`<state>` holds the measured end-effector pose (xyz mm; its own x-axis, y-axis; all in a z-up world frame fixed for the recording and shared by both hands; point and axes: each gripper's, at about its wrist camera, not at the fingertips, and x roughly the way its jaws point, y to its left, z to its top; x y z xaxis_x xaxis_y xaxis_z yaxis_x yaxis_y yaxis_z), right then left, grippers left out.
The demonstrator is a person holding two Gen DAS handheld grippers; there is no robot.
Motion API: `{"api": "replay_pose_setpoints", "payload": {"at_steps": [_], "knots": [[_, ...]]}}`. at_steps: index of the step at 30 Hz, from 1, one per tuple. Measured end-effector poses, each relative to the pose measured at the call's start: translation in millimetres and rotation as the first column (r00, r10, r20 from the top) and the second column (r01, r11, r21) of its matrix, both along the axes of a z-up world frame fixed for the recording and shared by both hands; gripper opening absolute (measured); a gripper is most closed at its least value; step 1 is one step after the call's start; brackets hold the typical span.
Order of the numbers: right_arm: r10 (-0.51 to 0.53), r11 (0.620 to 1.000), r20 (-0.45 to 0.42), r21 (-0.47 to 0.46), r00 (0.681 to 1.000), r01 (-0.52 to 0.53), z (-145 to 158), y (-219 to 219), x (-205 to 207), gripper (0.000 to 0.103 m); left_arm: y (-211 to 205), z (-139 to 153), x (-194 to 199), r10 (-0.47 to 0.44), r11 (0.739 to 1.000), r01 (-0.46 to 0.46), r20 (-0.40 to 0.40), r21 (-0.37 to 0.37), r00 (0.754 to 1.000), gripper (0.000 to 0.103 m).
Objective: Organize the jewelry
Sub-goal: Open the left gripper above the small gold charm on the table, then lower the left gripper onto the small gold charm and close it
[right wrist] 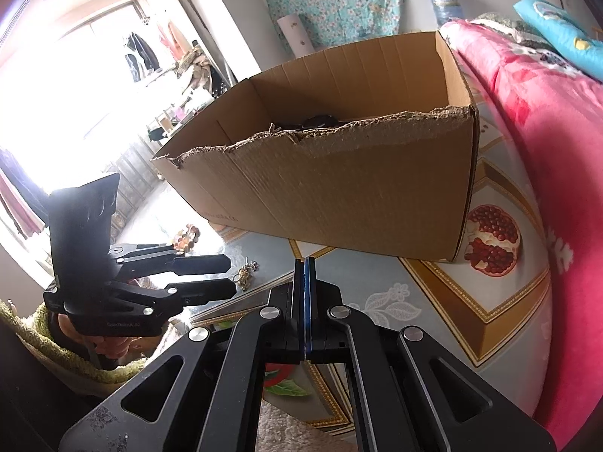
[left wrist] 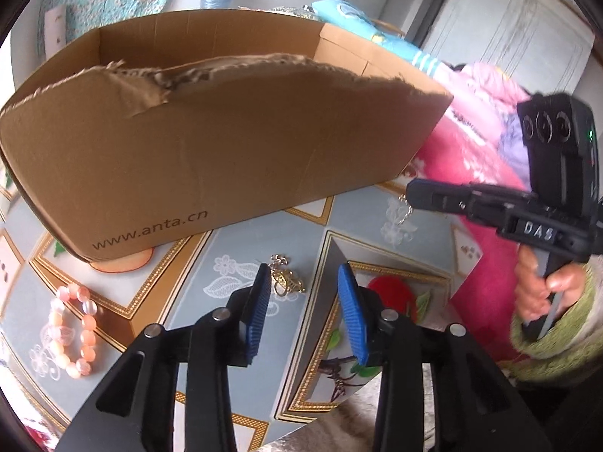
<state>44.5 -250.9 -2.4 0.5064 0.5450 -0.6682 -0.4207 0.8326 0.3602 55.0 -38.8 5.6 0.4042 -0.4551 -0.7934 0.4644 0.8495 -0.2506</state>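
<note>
Gold chain jewelry (left wrist: pixel 285 279) lies in a small tangled heap on the patterned tablecloth (left wrist: pixel 233 241), just in front of the cardboard box (left wrist: pixel 226 143). It's thin links w/ a few little charms or rings, shiny yellow-gold, bunched up rather than laid straight. From the right wrist view the same heap (right wrist: pixel 245 275) shows near the tips of the left gripper.

Left gripper (left wrist: pixel 303 282) is partly open, blue ribbed pads apart, nothing between them; the gold heap sits just beside the left-hand pad, at its tip; can't tell if touching.

Right gripper (right wrist: pixel 306 263) is fully closed, pads pressed flat together, nothing visible between them. In the left wrist view it (left wrist: pixel 412 194) hangs above the cloth, a short silver chain (left wrist: pixel 405 213) dangling just at its tip; can't tell whether it's pinched.

Peach-pink bead bracelet (left wrist: pixel 73 329) lies flat in a loop on the cloth, well to the left of the gold heap. Beads are round, glossy, some paler, some orange.

Box has a torn top edge, "www.anta.cn" printed on the side. Pink floral blanket (right wrist: pixel 546 150) runs along the table's right.
</note>
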Motion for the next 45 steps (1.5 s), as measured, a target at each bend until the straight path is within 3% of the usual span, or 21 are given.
{"api": "replay_pose_setpoints", "payload": {"at_steps": [5,10,13,17,33,45], "knots": [[0.005,1.000,0.000,-0.001,1.000,-0.005,0,2,1,0.000,-7,-8,5,0.015,0.995,-0.015,0.005,0.095,1.000,0.036],[0.005,1.000,0.000,-0.004,1.000,-0.005,0,1,1,0.000,-13,-10,7,0.004,0.990,-0.006,0.018,0.140,1.000,0.035],[0.005,1.000,-0.001,-0.004,1.000,-0.005,0,1,1,0.000,-23,-10,5,-0.021,0.977,0.012,0.039,0.212,0.999,0.027],[0.006,1.000,-0.001,-0.002,1.000,-0.006,0,1,1,0.000,-30,-11,7,-0.034,0.969,0.025,0.031,0.247,0.999,0.017],[-0.003,1.000,0.006,0.001,1.000,0.003,2,-1,-2,0.000,-29,-6,1,-0.049,0.968,0.035,0.050,0.250,0.998,0.007],[-0.006,1.000,0.004,0.004,1.000,0.006,2,-3,-2,0.000,-23,4,-5,-0.050,0.980,0.038,0.059,0.194,0.997,0.000]]}}
